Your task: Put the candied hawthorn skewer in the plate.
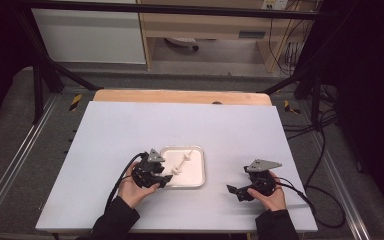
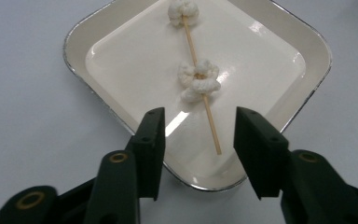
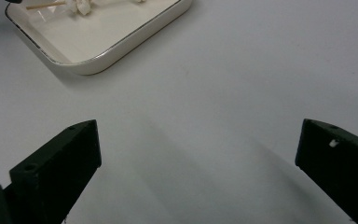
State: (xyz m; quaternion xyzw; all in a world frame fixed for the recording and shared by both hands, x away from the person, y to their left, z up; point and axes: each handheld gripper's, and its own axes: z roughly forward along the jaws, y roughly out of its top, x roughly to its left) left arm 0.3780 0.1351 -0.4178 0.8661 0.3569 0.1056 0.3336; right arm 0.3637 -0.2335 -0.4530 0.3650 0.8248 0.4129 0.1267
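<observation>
— Wooden skewer [image 2: 203, 105] lying flat in the cream tray [image 2: 121, 42], just released or about to be gripped?

— Looking released, going by the left gripper view: left gripper [image 2: 199, 135] hanging with jaws parted, bare end of the stick sitting between them, touching neither pad. Nothing being held.

— Best way of finishing the step?

— Backing the left gripper straight along the stick's line, keeping the jaws apart and level, avoiding any sideways brush against the bare end. Lifting clear of the tray's near rim before swinging away, probably.

— And the rest of the skewer?

— Running away from the jaws toward the far corner of the tray: one white puffy cluster [image 2: 198, 80] threaded just beyond the gripper, a second cluster [image 2: 183, 12] near the far tip. Resting on the tray floor, not on the rim.

— Right side?

— Right gripper [image 1: 241, 190] waiting wide open over bare grey table [image 3: 242, 84], well apart from the tray, holding nothing.
</observation>
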